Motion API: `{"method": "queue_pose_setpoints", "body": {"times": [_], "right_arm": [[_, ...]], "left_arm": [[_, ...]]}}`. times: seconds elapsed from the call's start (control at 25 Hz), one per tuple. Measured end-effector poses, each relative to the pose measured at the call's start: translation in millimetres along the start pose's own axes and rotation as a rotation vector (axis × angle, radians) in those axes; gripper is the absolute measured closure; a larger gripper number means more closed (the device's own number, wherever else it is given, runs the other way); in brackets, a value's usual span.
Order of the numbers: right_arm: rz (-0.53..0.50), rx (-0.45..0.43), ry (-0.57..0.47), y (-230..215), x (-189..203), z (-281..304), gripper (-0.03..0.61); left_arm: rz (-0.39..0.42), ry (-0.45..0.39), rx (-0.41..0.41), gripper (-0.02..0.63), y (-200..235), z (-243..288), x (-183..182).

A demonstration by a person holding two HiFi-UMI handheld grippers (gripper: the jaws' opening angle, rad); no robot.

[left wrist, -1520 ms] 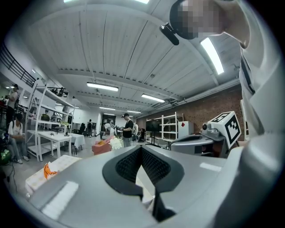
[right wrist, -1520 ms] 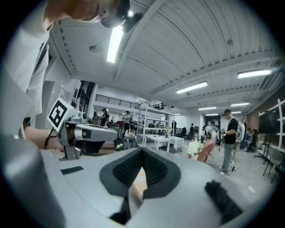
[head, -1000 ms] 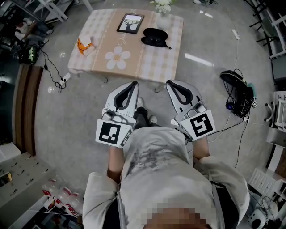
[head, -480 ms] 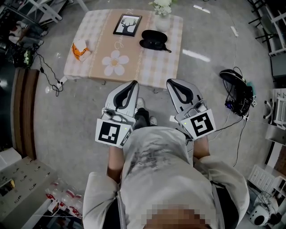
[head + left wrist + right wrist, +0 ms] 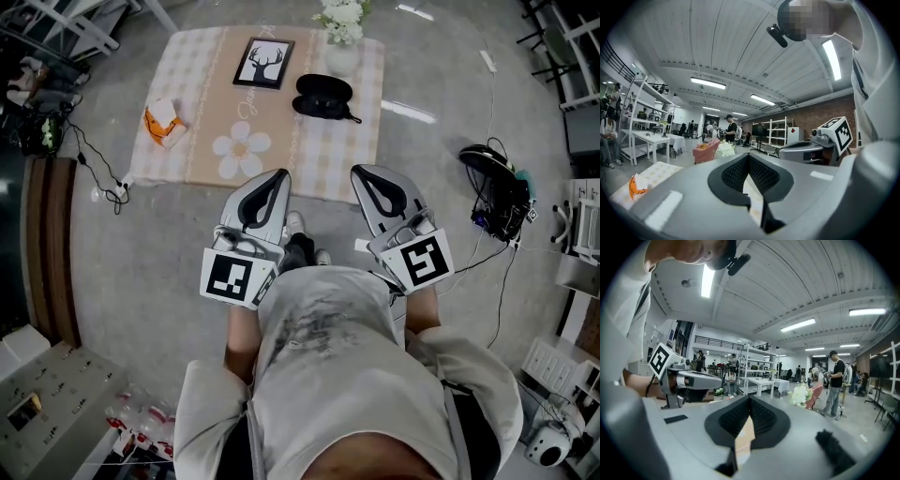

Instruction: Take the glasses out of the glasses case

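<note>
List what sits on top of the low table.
A checked cloth covers it, bearing a deer picture frame, a vase of white flowers, a black glasses case and an orange-and-white item. The tabletop itself is hidden under the cloth; the case's contents cannot be made out.

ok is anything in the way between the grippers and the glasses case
Nothing visible does. Only bare tablecloth shows between the glasses case and the left gripper and right gripper. The vase stands beyond the case, the picture frame to its left.
</note>
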State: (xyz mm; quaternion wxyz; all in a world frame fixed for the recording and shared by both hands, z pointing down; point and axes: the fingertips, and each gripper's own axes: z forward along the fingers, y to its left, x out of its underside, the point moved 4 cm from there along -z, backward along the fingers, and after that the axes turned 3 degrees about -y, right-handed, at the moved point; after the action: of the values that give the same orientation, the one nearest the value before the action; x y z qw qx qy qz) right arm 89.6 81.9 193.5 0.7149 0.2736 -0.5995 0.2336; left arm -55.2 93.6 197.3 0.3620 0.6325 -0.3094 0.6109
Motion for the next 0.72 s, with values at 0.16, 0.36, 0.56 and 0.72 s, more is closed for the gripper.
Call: {"method": "queue_pose_setpoints", "body": {"times": [0.16, 0.36, 0.56, 0.72], "right_arm": [[-0.001, 0.011, 0.01, -8, -1, 17, 0.561], [-0.001, 0.04, 0.024, -17, -4, 40, 0.561], [0.003, 0.073, 0.035, -23, -6, 61, 0.561], [0.003, 0.095, 0.045, -26, -5, 73, 0.561]], "left_arm": [[-0.004, 0.006, 0.018, 0.606, 17, 13, 0], [-0.009, 0.005, 0.045, 0.606, 41, 27, -1], [-0.015, 0.005, 0.072, 0.606, 65, 40, -3], [-0.023, 0.011, 0.09, 0.606, 80, 46, -1]]}}
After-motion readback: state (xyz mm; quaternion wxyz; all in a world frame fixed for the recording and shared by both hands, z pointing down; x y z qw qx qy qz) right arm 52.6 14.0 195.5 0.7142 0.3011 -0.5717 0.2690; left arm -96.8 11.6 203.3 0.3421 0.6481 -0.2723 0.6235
